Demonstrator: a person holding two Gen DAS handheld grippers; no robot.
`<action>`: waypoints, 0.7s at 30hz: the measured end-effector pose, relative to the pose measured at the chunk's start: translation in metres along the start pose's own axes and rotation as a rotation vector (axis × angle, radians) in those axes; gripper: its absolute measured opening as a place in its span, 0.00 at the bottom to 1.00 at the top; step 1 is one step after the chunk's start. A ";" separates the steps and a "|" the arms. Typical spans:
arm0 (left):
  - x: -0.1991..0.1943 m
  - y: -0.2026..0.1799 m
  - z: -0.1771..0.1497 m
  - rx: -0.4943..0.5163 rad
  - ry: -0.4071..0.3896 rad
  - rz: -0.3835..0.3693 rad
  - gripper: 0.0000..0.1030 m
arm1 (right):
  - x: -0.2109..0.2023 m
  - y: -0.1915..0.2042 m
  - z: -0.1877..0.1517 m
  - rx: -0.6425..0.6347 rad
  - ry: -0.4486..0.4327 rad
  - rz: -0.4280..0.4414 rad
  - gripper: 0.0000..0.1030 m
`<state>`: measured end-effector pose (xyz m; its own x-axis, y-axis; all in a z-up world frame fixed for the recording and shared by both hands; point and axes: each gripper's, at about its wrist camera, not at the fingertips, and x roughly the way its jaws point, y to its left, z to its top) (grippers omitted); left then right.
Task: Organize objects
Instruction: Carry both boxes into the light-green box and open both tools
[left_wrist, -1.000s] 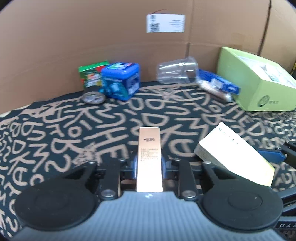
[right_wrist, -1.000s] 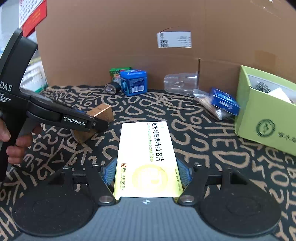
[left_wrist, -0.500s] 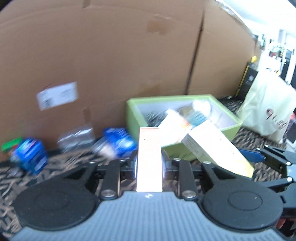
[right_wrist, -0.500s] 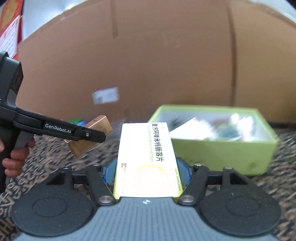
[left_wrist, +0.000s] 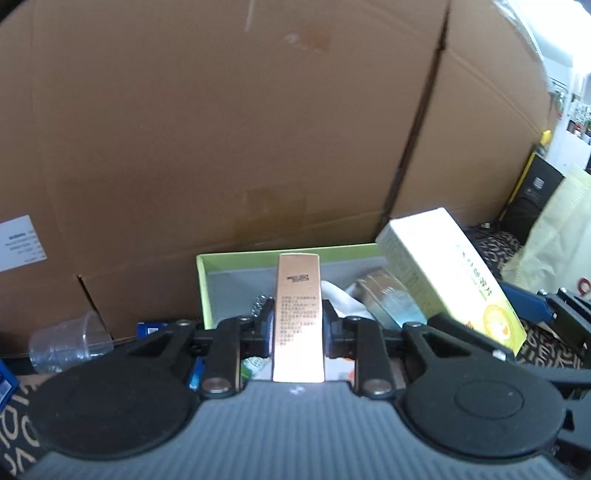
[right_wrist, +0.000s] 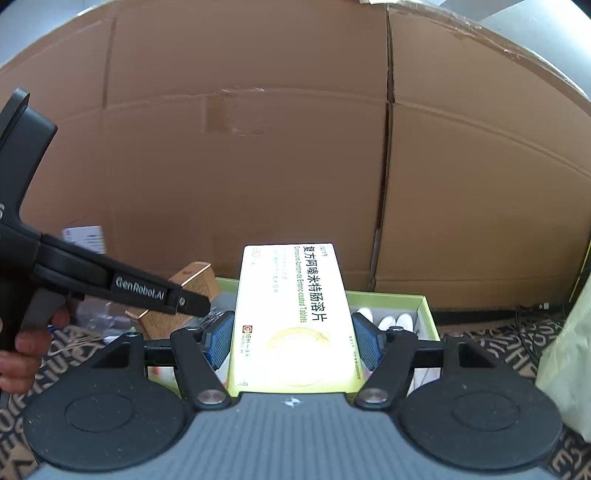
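- We held the left gripper (left_wrist: 298, 328) with its fingers (left_wrist: 264, 326) clenched on a slim copper-coloured carton (left_wrist: 298, 317), which stuck out forward between them with its printed face up.
- Its far end hung over the near-left part of the open green box (left_wrist: 236, 257), clear of the things lying inside.
- We held the right gripper (right_wrist: 291, 336) with its blue-padded fingers (right_wrist: 221, 339) grasping a wide yellow tablet box (right_wrist: 291, 314), label up, one pad pressed against each long side.
- In the left wrist view the yellow tablet box (left_wrist: 447, 280) sat tilted over the right part of the green box; in the right wrist view the copper-coloured carton (right_wrist: 194, 284) showed just left of it, above the green box's left wall, with the two cartons apart.
- A hand (right_wrist: 22, 354) gripped the left gripper's black handle at the left edge of that view.
- The green box (right_wrist: 424, 306) stood at the back edge of the table (right_wrist: 491, 343), which was covered in a dark cloth with tan lettering, close to a tall brown cardboard wall (left_wrist: 229, 122).
- It already held a white crumpled item (left_wrist: 341, 301), a clear-wrapped pack (left_wrist: 391, 295) and other pieces too small for us to tell.
- A clear plastic cup (left_wrist: 70, 341) lay on its side by the wall to the left of the green box, beside a small blue packet (left_wrist: 149, 328).
- A pale bag (left_wrist: 557, 251) stood past the right edge of the table.
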<state>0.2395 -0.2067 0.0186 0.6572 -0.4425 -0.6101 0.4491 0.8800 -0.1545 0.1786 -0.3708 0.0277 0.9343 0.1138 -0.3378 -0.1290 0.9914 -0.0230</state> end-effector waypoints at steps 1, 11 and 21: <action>0.003 0.001 -0.001 -0.007 0.002 0.004 0.23 | 0.007 -0.002 0.000 0.007 -0.002 0.001 0.69; -0.011 0.008 -0.023 0.005 -0.083 0.029 0.64 | 0.049 0.013 -0.030 0.055 0.109 0.078 0.73; -0.024 0.001 -0.030 0.055 -0.089 0.002 0.82 | 0.018 0.002 -0.042 0.076 0.117 0.100 0.77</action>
<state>0.2061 -0.1895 0.0097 0.7083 -0.4565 -0.5385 0.4785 0.8713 -0.1091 0.1818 -0.3694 -0.0176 0.8726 0.2078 -0.4421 -0.1893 0.9781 0.0862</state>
